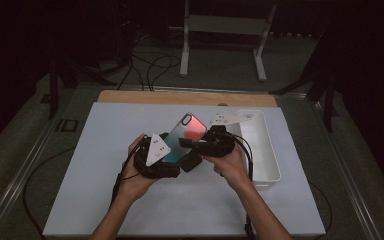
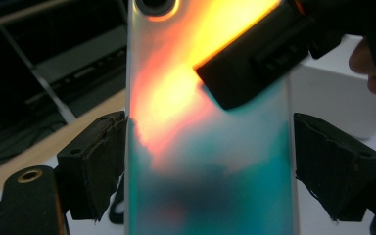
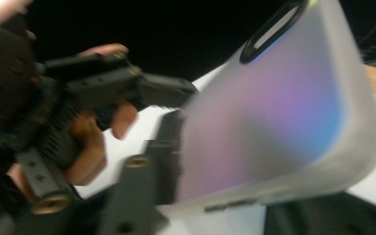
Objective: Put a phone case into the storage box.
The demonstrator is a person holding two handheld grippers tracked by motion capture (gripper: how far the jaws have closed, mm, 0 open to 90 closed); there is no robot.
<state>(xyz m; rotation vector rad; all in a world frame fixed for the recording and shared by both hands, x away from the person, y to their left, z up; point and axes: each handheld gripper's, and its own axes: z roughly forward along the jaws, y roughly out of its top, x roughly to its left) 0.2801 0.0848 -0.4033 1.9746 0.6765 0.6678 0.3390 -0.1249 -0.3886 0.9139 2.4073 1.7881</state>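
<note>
Gripping a phone case [image 1: 184, 139] by its long edges, left claw [image 1: 172, 152] w/ one black pad [image 2: 95, 164] touching each side of case in left claw view; lower end of case sits between the jaws, camera cutout [image 2: 155, 6] end pointing up & away. Held above white bench [image 1: 105, 200], tilted, upper end leaning toward far-right in high view, about mid-bench, just left of white bin [image 1: 270, 165]. Case translucent, frosted, w/ red-orange tint at upper part & teal at lower part.

Coming in from the right, right claw [image 1: 200, 145], one jaw lying across case face in left claw view, dark against the orange patch. In right claw view, case [image 3: 274, 122] looms close, blurred, pale w/ purple-blue sheen, oval cutout [image 3: 271, 32] at top, side-button slots along lower edge; one jaw of right claw against case's left edge, other jaw dark at bottom right under case rim. Jaws closed in around case, apparently pinching it; exact pad contact hard to tell thru blur.

Also in right claw view: left claw [image 3: 127, 93] & fingers [image 3: 93, 142] wrapped round its handle, at left, farther off. Both hands [image 1: 135, 182] low-centre in high view, forearms entering from bottom edge, cables trailing off each claw. Grey three-cornered plates [image 1: 157, 148] on top of both. White bin stands at right side of bench, long side running away from person. Wooden strip [image 1: 180, 97] along far edge of bench; white metal stand [image 1: 225, 30] on floor beyond, room dark.
</note>
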